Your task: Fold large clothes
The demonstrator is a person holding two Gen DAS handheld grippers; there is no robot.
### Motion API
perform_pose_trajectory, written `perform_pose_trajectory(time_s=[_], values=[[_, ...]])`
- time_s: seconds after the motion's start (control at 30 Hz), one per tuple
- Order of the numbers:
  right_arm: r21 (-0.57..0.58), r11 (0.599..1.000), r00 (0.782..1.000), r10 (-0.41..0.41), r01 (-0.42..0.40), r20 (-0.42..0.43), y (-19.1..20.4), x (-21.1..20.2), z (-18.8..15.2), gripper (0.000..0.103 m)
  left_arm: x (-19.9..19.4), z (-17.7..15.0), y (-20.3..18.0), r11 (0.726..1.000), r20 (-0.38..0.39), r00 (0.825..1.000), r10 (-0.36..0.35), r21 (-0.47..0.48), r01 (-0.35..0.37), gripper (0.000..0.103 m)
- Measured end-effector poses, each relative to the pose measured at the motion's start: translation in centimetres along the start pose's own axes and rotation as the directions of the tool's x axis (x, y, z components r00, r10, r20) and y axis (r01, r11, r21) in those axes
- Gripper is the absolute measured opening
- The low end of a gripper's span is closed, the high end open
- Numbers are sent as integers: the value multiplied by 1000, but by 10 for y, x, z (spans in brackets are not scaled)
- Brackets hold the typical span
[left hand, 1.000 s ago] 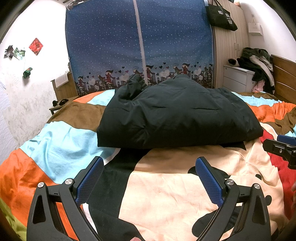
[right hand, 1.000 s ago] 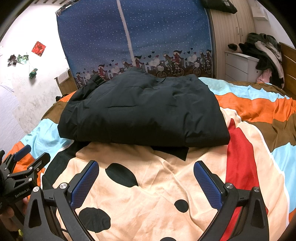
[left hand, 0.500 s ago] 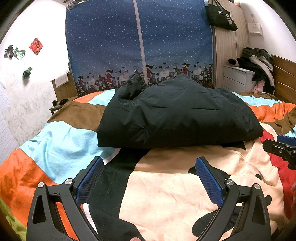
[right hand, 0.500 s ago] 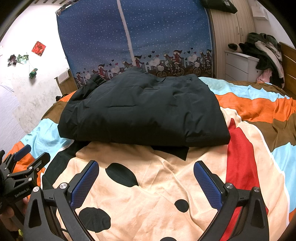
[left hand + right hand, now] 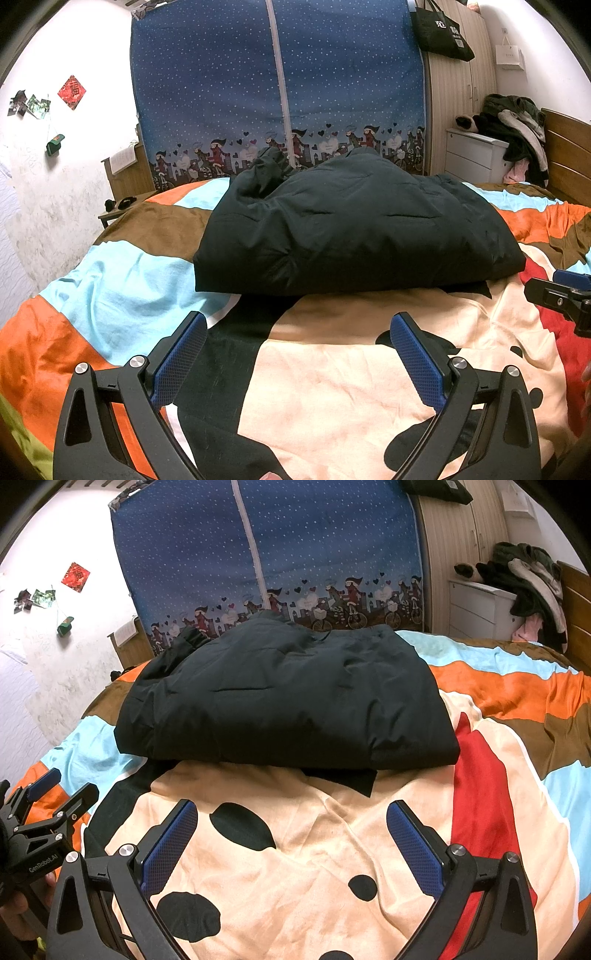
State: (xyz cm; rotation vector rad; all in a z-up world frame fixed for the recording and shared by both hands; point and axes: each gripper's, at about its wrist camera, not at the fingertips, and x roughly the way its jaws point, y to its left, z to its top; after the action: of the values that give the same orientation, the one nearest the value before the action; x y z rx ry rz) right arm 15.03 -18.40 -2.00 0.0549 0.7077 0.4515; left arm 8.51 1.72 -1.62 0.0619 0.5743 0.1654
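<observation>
Left gripper (image 5: 297,354): released, jaws spread wide, nothing between the blue pads (image 5: 180,358). It hovers at the bottom of the left wrist frame, above the bed (image 5: 122,295) and apart from the cover. Right gripper (image 5: 291,834): likewise released and empty, at the bottom of the right wrist frame.

Change over the last second: none. Both views match the earlier frames, with no shift in either gripper, the jaw spread or the garment. The rig is at rest.

Jacket (image 5: 284,705): a dark padded garment in the middle of each frame, just beyond the grippers. It lies on the bed as a thick, roughly rectangular bundle with its near edge straight and square to the grippers. A small dark flap (image 5: 347,777) shows under the near edge at centre-right; it is probably part of the jacket, though it could be print on the cover. A bunched part, possibly a sleeve or hood, rises at the upper left of the bundle.

Assessment: with both grippers withdrawn, empty and motionless, and the bundle compact, the fold appears complete or nearly so. Remaining work, if any, would be to tuck the flap and flatten the bunched corner.

Beyond the bed: a blue wardrobe (image 5: 277,92) fills the upper centre, and clothes (image 5: 517,122) are heaped at the upper right.
</observation>
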Motion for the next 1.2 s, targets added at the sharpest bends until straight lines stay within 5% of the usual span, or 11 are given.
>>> perform_pose_trajectory(time_s=[1.2], values=[[5, 1000, 1000, -1, 1, -5, 1, 1, -4, 103, -1, -9, 1, 1000, -20, 1000, -6, -8, 6, 97]])
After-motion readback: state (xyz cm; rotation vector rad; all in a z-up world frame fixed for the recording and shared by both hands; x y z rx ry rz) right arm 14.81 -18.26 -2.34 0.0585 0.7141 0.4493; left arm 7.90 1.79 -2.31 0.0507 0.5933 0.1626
